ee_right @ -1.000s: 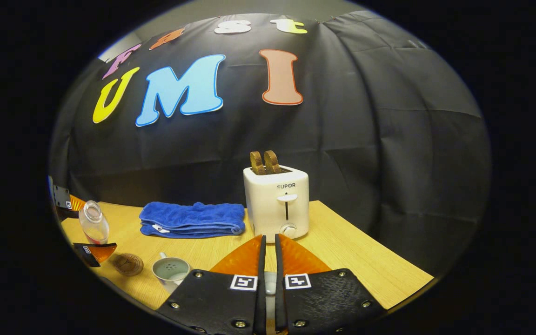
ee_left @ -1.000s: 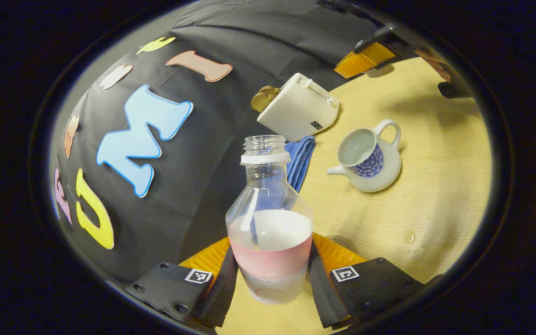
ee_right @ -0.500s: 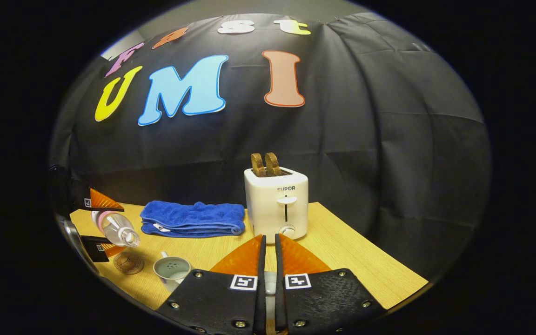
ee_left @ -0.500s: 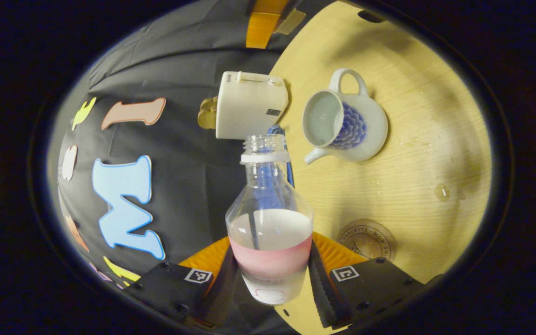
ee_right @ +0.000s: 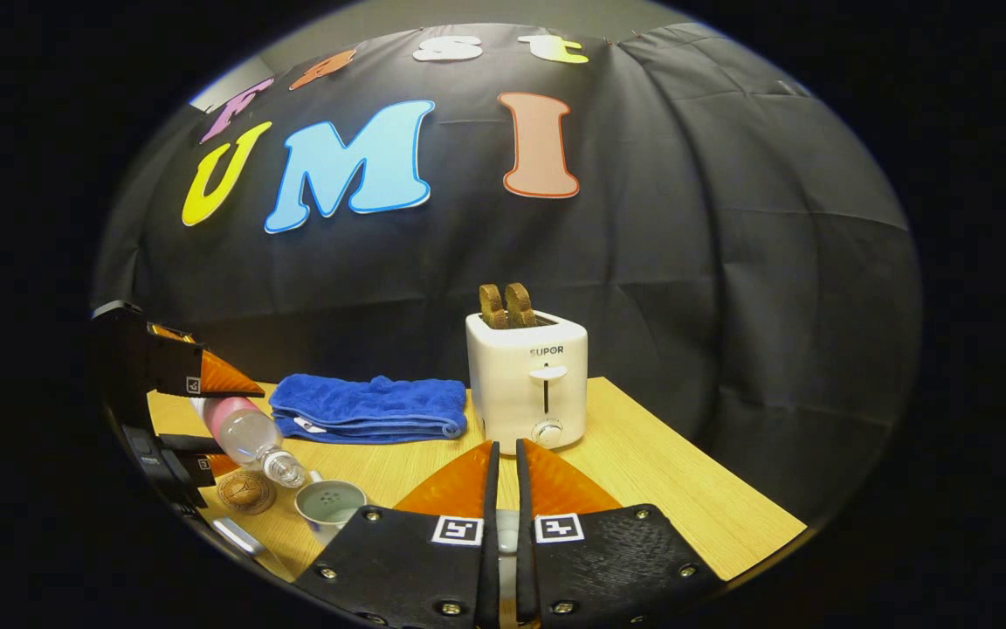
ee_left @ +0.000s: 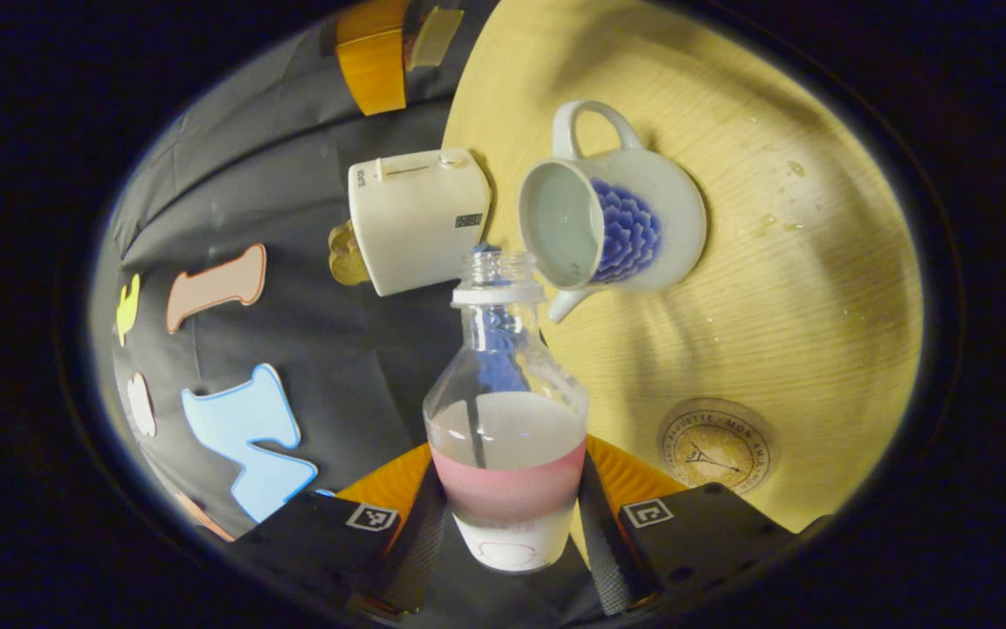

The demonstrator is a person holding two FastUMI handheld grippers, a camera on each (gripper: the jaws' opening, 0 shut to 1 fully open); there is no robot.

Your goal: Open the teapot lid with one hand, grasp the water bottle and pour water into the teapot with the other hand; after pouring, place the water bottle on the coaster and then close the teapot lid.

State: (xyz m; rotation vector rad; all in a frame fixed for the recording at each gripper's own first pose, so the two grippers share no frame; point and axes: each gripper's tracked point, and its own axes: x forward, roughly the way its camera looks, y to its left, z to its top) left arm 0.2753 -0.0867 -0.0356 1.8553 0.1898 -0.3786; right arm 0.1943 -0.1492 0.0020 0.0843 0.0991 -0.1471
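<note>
Teapot (ee_left: 612, 220) sat lidless on counter (ee_left: 782, 332), bottle (ee_left: 505, 419) half full, tilted mouth-down toward it. Left tongs (ee_left: 507, 515) gripped bottle; right tongs (ee_right: 503, 489) nearly closed, contents unclear.

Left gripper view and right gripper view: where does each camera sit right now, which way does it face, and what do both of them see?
Left gripper view: rides the left gripper, rolled sideways, looking along the water bottle clamped between its fingers toward the open teapot.
Right gripper view: rides the right gripper, level above the table, facing the toaster and towel; its fingers are nearly together on something pale.
Shared: bottle, teapot, coaster, toaster, table.
</note>
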